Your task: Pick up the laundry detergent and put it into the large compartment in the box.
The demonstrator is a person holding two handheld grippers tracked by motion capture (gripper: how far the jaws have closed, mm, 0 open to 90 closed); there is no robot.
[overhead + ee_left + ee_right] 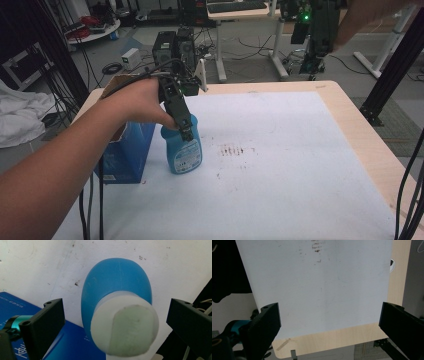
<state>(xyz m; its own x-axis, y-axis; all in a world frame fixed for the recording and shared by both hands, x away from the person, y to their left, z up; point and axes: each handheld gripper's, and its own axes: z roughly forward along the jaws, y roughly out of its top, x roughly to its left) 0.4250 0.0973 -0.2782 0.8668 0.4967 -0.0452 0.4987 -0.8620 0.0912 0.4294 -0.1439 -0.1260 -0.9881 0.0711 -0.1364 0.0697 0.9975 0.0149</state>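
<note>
Bottle (116, 293) stands upright with its white cap (125, 326) right between the wide-open jaws of the left gripper (115, 322), while the right gripper (329, 322), also open, holds nothing.

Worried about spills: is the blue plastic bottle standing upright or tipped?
Upright: the blue plastic bottle stands on its base on the white mat, white cap up.

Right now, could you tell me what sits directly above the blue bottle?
The left gripper hovers over the blue bottle, jaws open either side of its white cap. The gripper hides that cap in the high view.
</note>
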